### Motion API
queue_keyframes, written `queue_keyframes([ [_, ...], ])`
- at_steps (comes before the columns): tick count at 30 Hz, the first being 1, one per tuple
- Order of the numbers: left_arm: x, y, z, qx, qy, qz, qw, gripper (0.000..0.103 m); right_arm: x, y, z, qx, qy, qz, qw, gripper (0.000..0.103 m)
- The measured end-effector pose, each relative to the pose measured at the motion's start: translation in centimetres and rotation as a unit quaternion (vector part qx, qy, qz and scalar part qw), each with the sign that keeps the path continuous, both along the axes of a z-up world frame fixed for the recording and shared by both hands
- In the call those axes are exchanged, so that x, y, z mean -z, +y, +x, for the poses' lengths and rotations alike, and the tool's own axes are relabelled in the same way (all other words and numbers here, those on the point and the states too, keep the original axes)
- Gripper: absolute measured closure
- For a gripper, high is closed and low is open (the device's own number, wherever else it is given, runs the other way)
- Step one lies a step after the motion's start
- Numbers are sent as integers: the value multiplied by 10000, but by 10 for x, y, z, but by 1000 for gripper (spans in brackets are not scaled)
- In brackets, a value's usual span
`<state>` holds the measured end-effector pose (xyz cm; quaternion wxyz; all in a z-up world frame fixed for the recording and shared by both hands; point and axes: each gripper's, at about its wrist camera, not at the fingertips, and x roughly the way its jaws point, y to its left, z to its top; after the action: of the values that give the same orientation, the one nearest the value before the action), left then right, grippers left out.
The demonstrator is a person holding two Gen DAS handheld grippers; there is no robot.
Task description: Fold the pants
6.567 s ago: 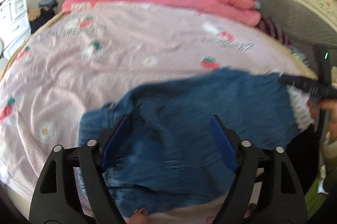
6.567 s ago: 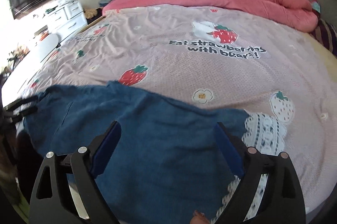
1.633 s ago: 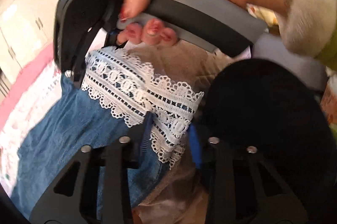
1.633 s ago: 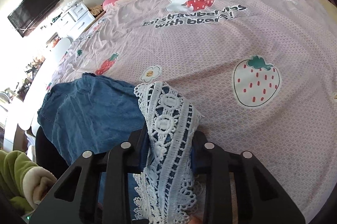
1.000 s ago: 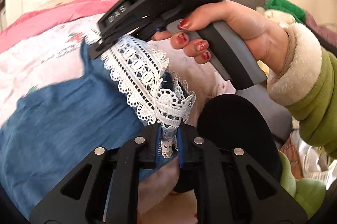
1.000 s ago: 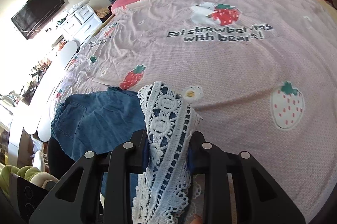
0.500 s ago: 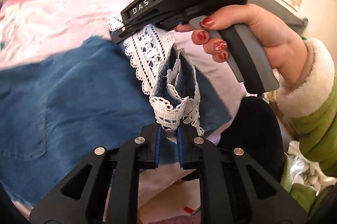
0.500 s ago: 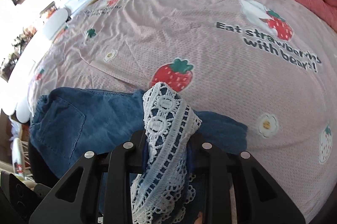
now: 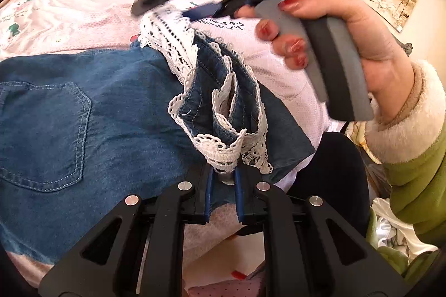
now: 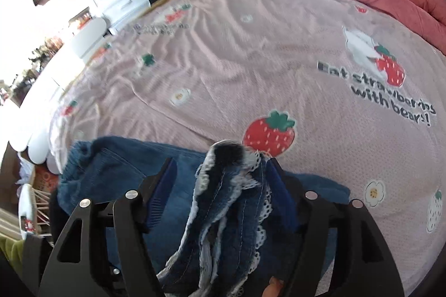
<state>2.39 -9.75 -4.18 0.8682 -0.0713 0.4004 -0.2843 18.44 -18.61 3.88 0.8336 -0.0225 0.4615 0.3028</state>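
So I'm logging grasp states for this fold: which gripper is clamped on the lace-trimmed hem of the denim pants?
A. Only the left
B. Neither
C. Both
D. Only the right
A. The left gripper has its jaws shut on the lace-trimmed hem, while the right gripper has its jaws spread wide, with the bunched hem lying loose between them.

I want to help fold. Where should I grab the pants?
The lace hem, from its free end: it stands bunched above the flat pants, inside the open right gripper, while the left gripper pinches it too.
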Motion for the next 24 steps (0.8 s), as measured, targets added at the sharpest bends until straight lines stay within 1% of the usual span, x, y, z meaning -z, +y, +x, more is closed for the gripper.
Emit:
queue_keyframes([
  [2, 0, 0, -2, 19, -2, -14, 10000, 97, -10, -11, -1, 84, -90, 99, 9999, 35],
  [4, 1, 3, -2, 1, 45, -33, 10000, 97, -14, -21, -5, 101, -146, 79, 9998, 33],
  [6, 2, 5, -3, 10, 153, -146, 9998, 97, -11, -29, -9, 129, -105, -54, 9998, 33],
  [8, 2, 7, -6, 0, 147, -155, 9998, 96, -5, -33, -15, 64, 3, -52, 10000, 33],
  [9, 2, 11, -7, -9, 153, -170, 9997, 95, -2, -32, -19, -31, 74, -13, 10000, 35],
  [11, 2, 17, -9, -81, 183, -191, 9996, 92, 6, -27, -26, -191, 176, -30, 9997, 50],
  [12, 2, 20, -10, -106, 195, -206, 9995, 91, 10, -23, -28, -255, 248, -65, 9993, 64],
  [13, 2, 22, -10, -131, 209, -216, 9995, 91, 16, -17, -30, -389, 360, -36, 9986, 72],
  [15, 2, 27, -12, -209, 220, -211, 9993, 84, 23, -4, -36, -601, 453, -7, 9972, 79],
  [16, 2, 29, -12, -232, 231, -226, 9992, 82, 26, 2, -37, -662, 496, 4, 9966, 79],
  [18, 1, 31, -14, -279, 205, -195, 9992, 74, 32, 12, -39, -761, 542, 38, 9956, 79],
  [23, -7, 35, -19, -379, 32, -108, 9992, 66, 42, 25, -39, -853, 643, 15, 9943, 79],
  [24, -9, 36, -20, -403, -13, -64, 9992, 64, 42, 23, -39, -852, 660, 46, 9942, 77],
])
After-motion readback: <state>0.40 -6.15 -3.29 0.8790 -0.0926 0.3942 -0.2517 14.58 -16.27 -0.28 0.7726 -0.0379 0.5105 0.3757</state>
